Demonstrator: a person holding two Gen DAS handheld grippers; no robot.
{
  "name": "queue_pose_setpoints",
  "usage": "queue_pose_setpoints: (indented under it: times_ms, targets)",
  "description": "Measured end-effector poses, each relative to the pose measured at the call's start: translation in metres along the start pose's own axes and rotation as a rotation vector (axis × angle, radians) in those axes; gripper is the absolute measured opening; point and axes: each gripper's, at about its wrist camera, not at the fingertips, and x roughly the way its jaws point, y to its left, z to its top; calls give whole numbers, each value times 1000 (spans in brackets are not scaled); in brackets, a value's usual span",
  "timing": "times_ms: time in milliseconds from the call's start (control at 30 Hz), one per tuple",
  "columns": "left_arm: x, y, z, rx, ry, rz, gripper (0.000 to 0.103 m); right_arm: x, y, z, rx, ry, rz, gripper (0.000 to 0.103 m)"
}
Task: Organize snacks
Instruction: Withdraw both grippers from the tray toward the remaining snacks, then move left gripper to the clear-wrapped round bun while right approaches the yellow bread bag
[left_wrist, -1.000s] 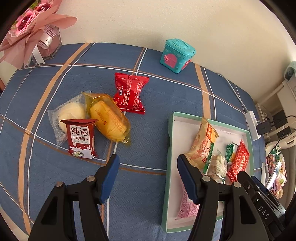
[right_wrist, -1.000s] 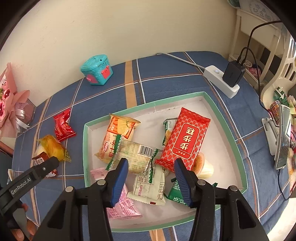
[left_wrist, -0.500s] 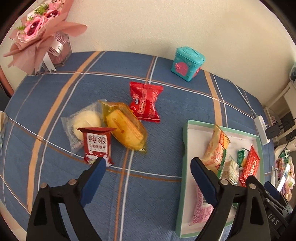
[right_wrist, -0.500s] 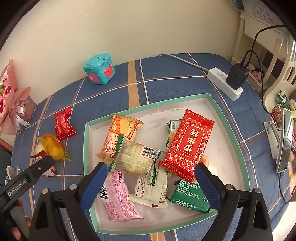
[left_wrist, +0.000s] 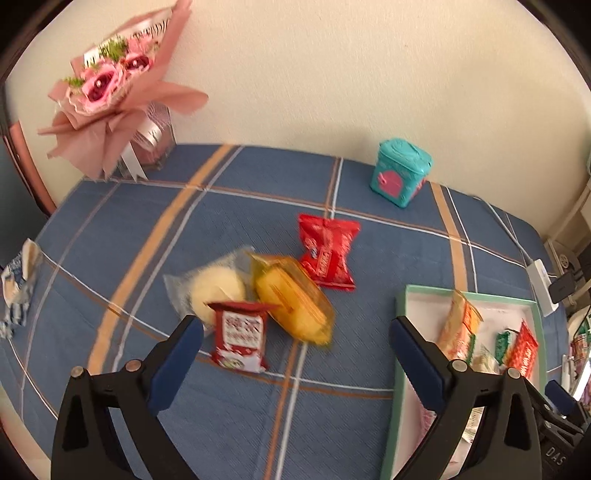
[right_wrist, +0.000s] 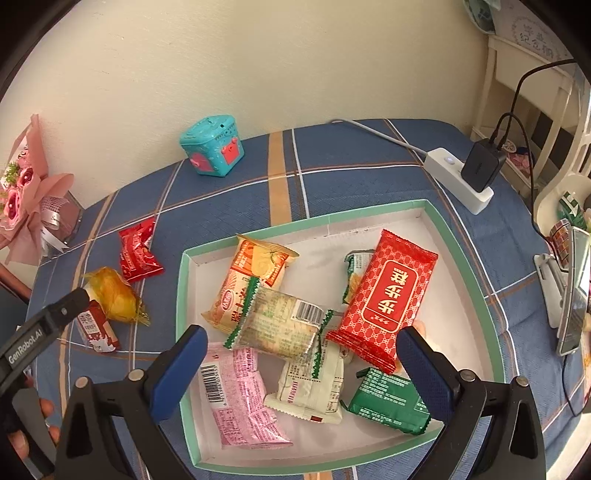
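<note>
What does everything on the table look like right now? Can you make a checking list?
Surface: blue plaid tablecloth.
Job's things: green-rimmed tray holding several snack packets; four packets on the cloth to its left.
Clutter: teal toy box, pink bouquet, blue-and-white wrapper.
Grippers: left gripper and right gripper have just been opening, nothing between their jaws.
Cables: power strip with black charger.
Surroundings: cream wall, white furniture.

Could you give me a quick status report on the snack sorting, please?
Both grippers, left and right, just opened, empty. Four snacks still on the cloth, nearest the red carton. Tray part filled. Nothing blocking.
</note>
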Motion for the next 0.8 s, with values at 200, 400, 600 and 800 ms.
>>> queue_pose_setpoints:
  times_ms: [200, 400, 600, 800]
  targets:
    - [1, 18, 4, -64, -13, -52, 100, 5, 13, -1, -38, -5, 2, 103]
    - [6, 42, 8, -141, 5, -104, 100, 12, 28, -3, -61, -6, 41, 103]
    - [10, 76, 12, -219, -6, -60, 100, 19, 46, -3, -60, 0, 99, 103]
    - [21, 108, 12, -282, 22, -12, 101, 24, 82, 2, -120, 1, 138, 103]
